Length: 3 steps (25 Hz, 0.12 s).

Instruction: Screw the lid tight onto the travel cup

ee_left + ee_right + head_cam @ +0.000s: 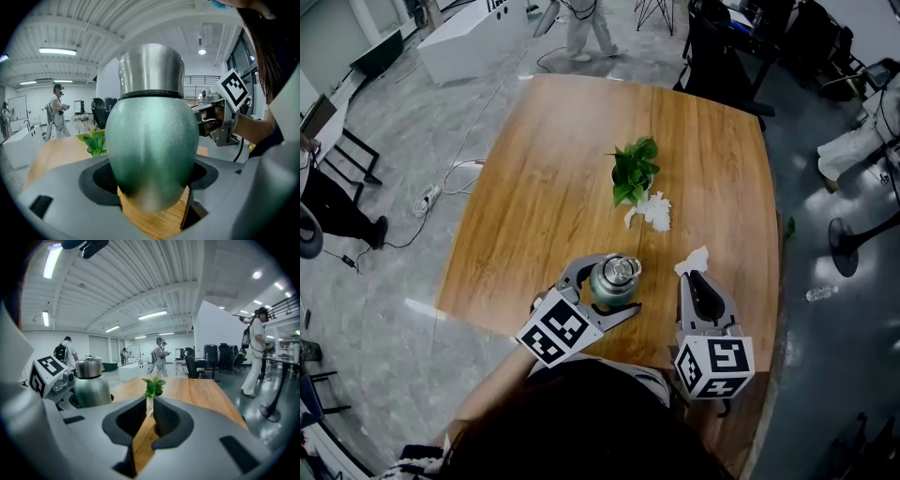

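Grip on L: left gripper [614, 287] clamps green travel cup [607, 291] upright at near edge of table [562, 169], steel lid [622, 269] already sitting on top, while right gripper [696, 277], near on the R, is clenched on 1 white tissue scrap [692, 260], off lid, so final tightening prob. remains.
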Tool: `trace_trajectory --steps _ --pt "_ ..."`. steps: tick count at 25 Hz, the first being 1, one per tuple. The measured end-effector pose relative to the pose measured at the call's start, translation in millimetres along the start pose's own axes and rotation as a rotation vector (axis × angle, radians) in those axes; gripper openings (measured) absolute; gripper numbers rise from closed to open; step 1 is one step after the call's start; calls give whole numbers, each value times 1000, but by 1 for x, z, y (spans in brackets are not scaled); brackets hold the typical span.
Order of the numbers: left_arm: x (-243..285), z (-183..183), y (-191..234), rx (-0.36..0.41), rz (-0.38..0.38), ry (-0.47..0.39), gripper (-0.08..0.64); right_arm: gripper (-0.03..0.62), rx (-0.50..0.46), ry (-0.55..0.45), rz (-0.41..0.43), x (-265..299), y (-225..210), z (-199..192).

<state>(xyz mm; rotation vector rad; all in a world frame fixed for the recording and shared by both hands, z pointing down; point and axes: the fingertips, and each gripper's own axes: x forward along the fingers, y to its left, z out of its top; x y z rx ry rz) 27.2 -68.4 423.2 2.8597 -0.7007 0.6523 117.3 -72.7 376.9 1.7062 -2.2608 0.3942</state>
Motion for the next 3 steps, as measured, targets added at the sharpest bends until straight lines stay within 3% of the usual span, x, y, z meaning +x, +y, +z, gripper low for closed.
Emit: trace_trajectory --steps 3 --pt "0 0 1 -4 3 2 399 55 2 -4 1 0 0 1"
